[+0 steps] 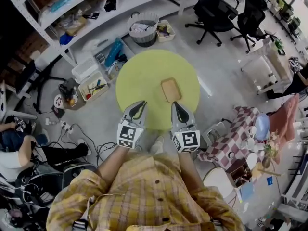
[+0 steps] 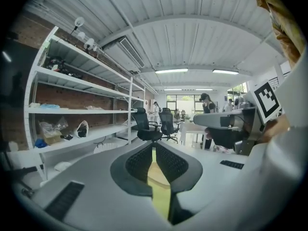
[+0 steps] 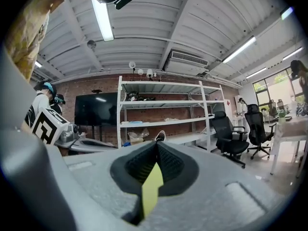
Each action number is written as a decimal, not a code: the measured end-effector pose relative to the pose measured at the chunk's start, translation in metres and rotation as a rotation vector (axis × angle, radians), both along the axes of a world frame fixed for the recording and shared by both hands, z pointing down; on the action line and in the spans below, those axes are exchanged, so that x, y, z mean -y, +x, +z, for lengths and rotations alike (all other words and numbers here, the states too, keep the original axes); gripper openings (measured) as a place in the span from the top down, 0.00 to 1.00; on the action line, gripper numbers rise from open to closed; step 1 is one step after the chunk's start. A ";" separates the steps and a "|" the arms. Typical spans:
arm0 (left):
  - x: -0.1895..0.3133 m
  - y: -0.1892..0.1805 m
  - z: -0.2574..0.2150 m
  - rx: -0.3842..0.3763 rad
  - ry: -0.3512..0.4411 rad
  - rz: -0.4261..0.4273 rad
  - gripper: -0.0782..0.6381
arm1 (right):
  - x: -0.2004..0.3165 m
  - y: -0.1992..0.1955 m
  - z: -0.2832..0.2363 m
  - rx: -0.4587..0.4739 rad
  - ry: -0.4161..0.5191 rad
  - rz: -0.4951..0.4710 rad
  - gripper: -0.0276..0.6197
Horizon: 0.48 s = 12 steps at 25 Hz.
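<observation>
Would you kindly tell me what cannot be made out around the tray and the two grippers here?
- Tray: it shows in the head view only and is too small to tell whether anything lies in it. Both gripper views look out over it.
- Hands on the left gripper and right gripper: hidden under the cubes in the head view.
- Table legs: hidden under its top in the head view.

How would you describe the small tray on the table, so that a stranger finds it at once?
Find the round yellow table in the middle of the floor. On its right half, just beyond the right claw, lies a tray. It is tan, a rounded rectangle with a raised rim, and the only thing lying on the table.
</observation>
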<state>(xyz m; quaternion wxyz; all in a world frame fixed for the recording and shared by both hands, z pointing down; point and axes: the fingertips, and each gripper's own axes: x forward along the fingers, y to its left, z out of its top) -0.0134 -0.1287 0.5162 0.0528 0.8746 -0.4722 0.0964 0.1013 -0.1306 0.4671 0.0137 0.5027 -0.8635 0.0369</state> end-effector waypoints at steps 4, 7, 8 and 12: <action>0.017 0.010 0.008 0.037 -0.021 0.000 0.88 | 0.016 0.012 -0.001 0.018 0.004 -0.008 0.96; 0.021 0.011 0.022 0.050 -0.047 -0.004 0.88 | 0.016 0.011 0.009 0.006 -0.015 -0.024 0.96; 0.023 0.011 0.027 0.056 -0.057 -0.004 0.86 | 0.017 0.011 0.013 0.003 -0.023 -0.028 0.96; 0.029 0.013 0.044 0.075 -0.088 0.011 0.83 | 0.022 0.009 0.024 -0.008 -0.051 -0.033 0.96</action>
